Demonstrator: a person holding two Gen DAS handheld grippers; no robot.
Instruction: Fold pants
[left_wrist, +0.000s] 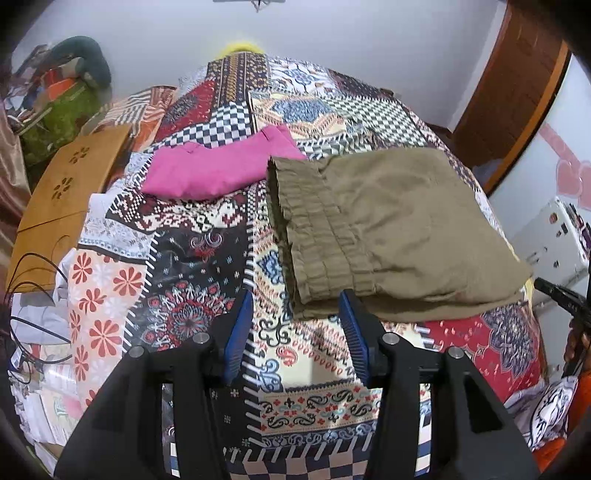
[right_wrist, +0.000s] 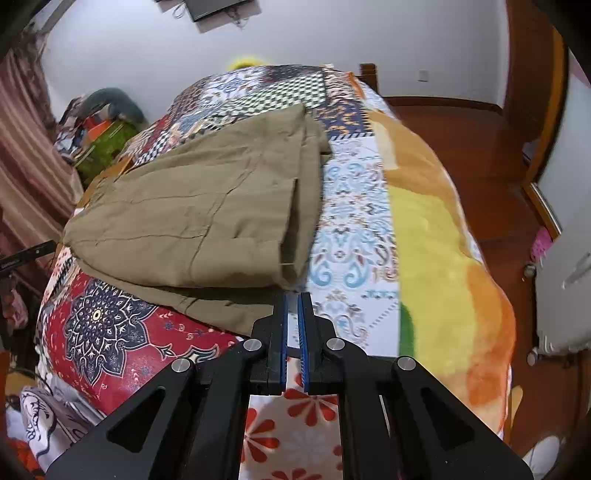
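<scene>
The olive-khaki pants (left_wrist: 388, 229) lie folded in a flat stack on the patterned bedspread (left_wrist: 192, 258), with the gathered elastic waistband toward the left. My left gripper (left_wrist: 295, 299) is open and empty, its blue pads just short of the waistband's near corner. In the right wrist view the pants (right_wrist: 207, 214) lie ahead and to the left. My right gripper (right_wrist: 294, 295) is shut with nothing between its pads, just off the stack's near right corner.
A folded pink garment (left_wrist: 221, 166) lies behind the pants. A wooden board (left_wrist: 70, 192) and clutter are off the bed's left side. A yellow-orange blanket (right_wrist: 443, 240) covers the bed's right side, with wooden floor (right_wrist: 480, 140) beyond.
</scene>
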